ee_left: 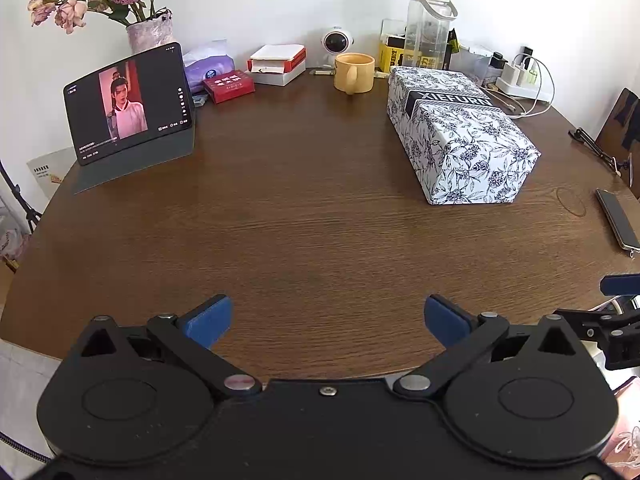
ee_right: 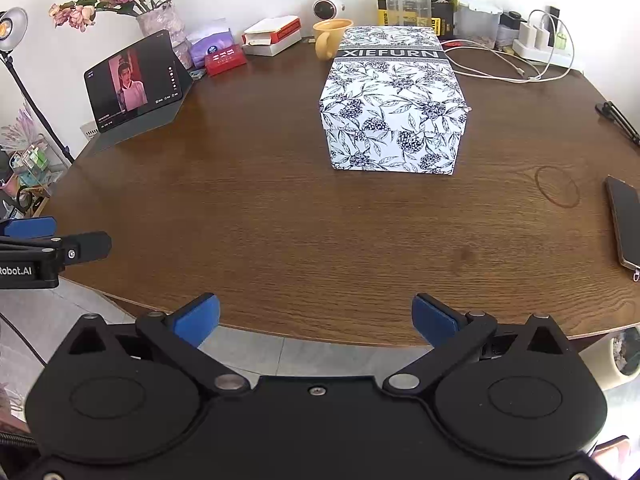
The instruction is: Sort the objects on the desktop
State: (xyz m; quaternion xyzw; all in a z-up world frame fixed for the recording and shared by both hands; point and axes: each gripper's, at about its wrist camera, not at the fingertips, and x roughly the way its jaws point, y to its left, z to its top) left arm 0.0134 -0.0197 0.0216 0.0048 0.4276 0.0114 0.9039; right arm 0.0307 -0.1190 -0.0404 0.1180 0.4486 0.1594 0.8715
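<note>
Both the left gripper [ee_left: 327, 320] and the right gripper [ee_right: 316, 316] are wide apart, holding nothing, near the table [ee_left: 304, 208] edge; the flowery box [ee_right: 394, 100] sits farther back.

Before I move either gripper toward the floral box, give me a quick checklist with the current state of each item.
1. Left gripper open, nothing held: ok.
2. Right gripper open, nothing held: ok.
3. Bare table between right gripper and floral box: ok.
4. Box lid closed: ok.
5. Yellow mug apart from the box: cannot tell; they overlap in the right wrist view.
6. Phone well back from the table edge: not ok, it lies near the right edge.
</note>
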